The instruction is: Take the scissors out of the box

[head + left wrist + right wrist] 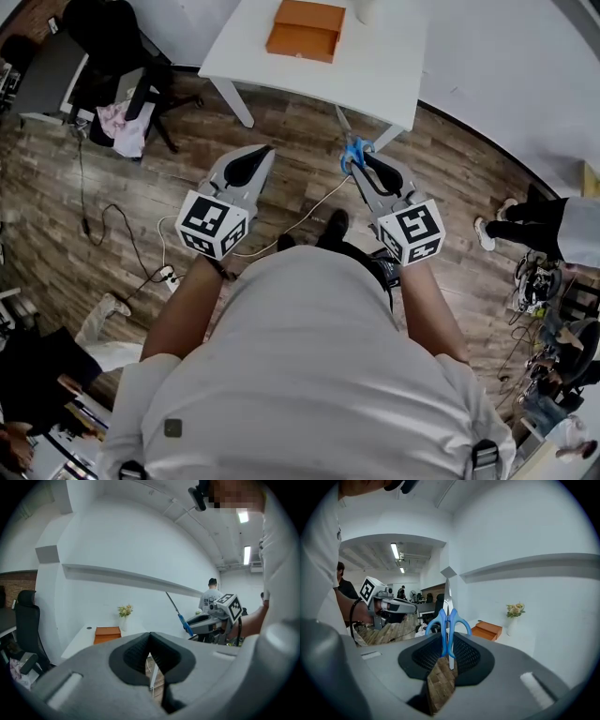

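The right gripper (446, 660) is pinching the blue-handled steel scissors (448, 620) by their loops, with the blades pointing out past its tips. They are probably handling light, stiff and slick, so gripping nearer the pivot would resist twisting. The left gripper (150, 656) is pressed together, holding nothing. Well ahead, the orange cardboard box (486, 630) is sitting on the white table (520, 644).

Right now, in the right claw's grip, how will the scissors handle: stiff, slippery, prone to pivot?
Probably stiff: the scissors stand straight, blades closed. The right claw pinches only the smooth blue handles, so they may pivot or slip.
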`<state>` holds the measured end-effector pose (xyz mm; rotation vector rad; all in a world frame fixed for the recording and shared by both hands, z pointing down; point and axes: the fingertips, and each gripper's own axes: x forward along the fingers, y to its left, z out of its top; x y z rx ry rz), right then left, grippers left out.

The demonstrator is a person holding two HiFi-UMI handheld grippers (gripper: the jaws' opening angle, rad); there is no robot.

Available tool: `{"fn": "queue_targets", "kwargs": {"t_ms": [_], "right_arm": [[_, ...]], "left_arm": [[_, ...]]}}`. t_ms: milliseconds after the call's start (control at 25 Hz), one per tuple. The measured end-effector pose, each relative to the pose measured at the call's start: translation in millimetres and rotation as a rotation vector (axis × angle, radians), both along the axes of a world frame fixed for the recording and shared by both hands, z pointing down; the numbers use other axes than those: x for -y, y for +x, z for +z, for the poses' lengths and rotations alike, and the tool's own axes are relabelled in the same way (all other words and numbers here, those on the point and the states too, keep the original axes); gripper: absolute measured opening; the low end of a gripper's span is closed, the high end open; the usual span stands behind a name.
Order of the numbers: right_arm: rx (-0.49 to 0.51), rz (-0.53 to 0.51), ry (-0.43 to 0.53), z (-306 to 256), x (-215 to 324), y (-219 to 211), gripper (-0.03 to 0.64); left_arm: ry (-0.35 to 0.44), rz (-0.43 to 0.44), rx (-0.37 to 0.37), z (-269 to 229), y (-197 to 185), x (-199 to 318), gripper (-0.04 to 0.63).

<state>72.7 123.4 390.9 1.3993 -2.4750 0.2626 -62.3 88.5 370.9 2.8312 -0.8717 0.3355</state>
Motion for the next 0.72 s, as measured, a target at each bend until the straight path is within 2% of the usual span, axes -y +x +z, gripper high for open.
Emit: {"fn": "queue_targets", "kwargs": {"t_ms": [320,720], "right_arm": [[0.015,0.016,0.016,-2.3,-27.9,-37.8,0.094],[0.027,0.02,0.029,-3.5,-42.9,-65.8,0.092]], "left_arm": [[0.006,0.035,-0.019,0.8,-27.9,-21.3,0.003],[0.003,0.037,-0.044,-2.8,-50.9,-27.6,0.003]]}}
